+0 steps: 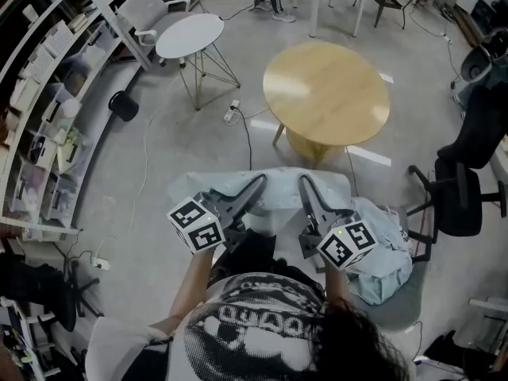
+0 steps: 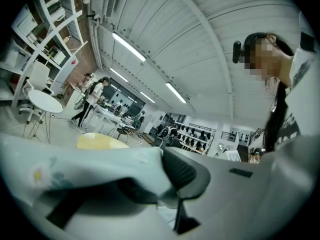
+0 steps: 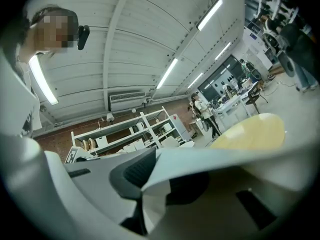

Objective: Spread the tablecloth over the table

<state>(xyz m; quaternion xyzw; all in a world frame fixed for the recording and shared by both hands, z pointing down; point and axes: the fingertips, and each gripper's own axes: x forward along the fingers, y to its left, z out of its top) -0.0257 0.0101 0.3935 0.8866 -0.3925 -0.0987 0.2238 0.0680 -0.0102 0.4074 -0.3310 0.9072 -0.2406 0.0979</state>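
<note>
Head view: we record the left gripper (image 1: 255, 185) and the right gripper (image 1: 306, 185) side by side, each with its jaws clamped on the edge of the pale tablecloth (image 1: 279, 179). The cloth spans between them and bunches beside the right gripper. We note the round wooden table (image 1: 325, 94) stands ahead, apart from the cloth.

Two tongs (image 1: 255, 185) (image 1: 306, 182), one tablecloth (image 1: 379, 262), two round tables (image 1: 325, 94) (image 1: 189, 36) — one wooden, one white.

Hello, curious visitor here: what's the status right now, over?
Both shut on pale blue-green fabric tablecloth: left tongs, right tongs. Cloth not yet on round yellow wooden table ahead. Tabletop bare, nothing in the way.
</note>
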